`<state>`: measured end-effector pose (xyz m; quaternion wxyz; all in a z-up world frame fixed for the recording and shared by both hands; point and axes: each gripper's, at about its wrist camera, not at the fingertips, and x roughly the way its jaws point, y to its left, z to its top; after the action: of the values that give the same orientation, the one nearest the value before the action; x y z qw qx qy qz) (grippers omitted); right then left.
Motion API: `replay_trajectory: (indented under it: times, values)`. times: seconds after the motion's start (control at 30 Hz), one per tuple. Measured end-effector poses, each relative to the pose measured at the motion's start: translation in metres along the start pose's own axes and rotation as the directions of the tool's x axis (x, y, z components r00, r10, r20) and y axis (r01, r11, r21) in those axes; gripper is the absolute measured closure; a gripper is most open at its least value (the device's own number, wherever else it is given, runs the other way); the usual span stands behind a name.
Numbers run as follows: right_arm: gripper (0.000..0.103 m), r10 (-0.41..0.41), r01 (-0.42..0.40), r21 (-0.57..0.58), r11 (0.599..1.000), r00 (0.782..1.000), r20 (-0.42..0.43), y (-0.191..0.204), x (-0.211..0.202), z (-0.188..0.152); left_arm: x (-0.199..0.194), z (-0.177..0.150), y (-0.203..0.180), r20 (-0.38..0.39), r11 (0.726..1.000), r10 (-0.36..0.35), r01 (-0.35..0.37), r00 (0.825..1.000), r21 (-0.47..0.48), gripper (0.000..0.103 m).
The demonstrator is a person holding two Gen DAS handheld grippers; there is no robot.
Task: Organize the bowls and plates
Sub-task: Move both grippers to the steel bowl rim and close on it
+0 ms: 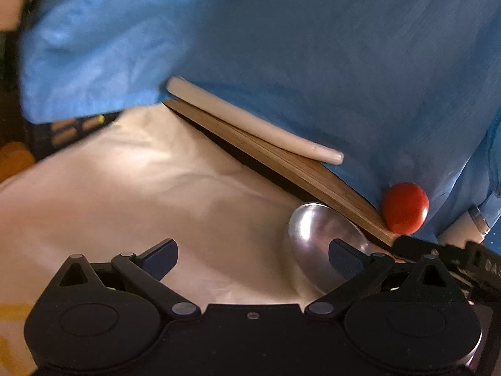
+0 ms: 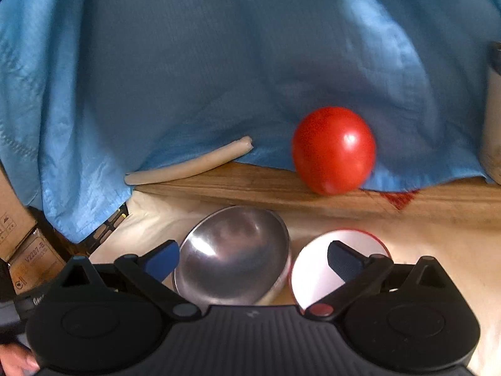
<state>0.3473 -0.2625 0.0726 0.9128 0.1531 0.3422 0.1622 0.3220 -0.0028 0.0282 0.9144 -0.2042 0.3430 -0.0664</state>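
Both grippers are hanging wide open, holding nothing: the left gripper point(image 1: 253, 258) and right gripper point(image 2: 253, 258) near the steel bowl point(image 2: 233, 258), which is sitting beside the white plate point(image 2: 316, 269).

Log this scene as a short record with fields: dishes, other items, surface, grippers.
dishes: steel bowl beside a white plate with a red rim, on the pale sheet
other items: tomato and cream board on the wooden board
backdrop: blue cloth
left gripper: open, empty
right gripper: open, empty, above both dishes
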Motion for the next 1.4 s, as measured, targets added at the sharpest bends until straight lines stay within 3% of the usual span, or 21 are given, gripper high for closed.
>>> replay_trajectory:
  times: [0.2, 0.43, 0.7, 0.9, 1.3, 1.4]
  values:
    - [0.0, 0.028, -0.027, 0.036, 0.999, 0.999, -0.043, -0.009, 0.019, 0.015, 0.021, -0.001, -0.01, -0.047, 0.999, 0.024, -0.022, 0.999, 0.046, 0.001]
    - [0.001, 0.123, -0.119, 0.067, 0.991, 0.991, -0.05, -0.02, 0.027, 0.014, 0.038, -0.003, -0.013, -0.089, 0.999, 0.033, -0.032, 0.996, 0.014, 0.001]
    - [0.004, 0.162, -0.157, 0.074, 0.985, 0.985, -0.057, -0.021, 0.032, 0.012, 0.052, -0.007, -0.018, -0.117, 0.999, 0.044, -0.044, 0.992, 0.002, 0.001]
    - [0.013, 0.173, -0.168, 0.099, 0.981, 0.984, -0.045, -0.026, 0.036, 0.009, 0.05, -0.007, -0.019, -0.12, 1.0, 0.028, -0.03, 0.992, -0.009, 0.001]
    - [0.028, 0.116, -0.111, 0.077, 0.991, 0.992, -0.057, -0.024, 0.042, 0.003, 0.051, -0.008, -0.023, -0.139, 0.999, 0.03, -0.031, 0.99, -0.007, 0.002]
    - [0.039, 0.093, -0.089, 0.07, 0.994, 0.994, -0.06, -0.025, 0.043, 0.003, 0.049, -0.008, -0.021, -0.138, 0.999, 0.029, -0.031, 0.99, -0.017, 0.007]
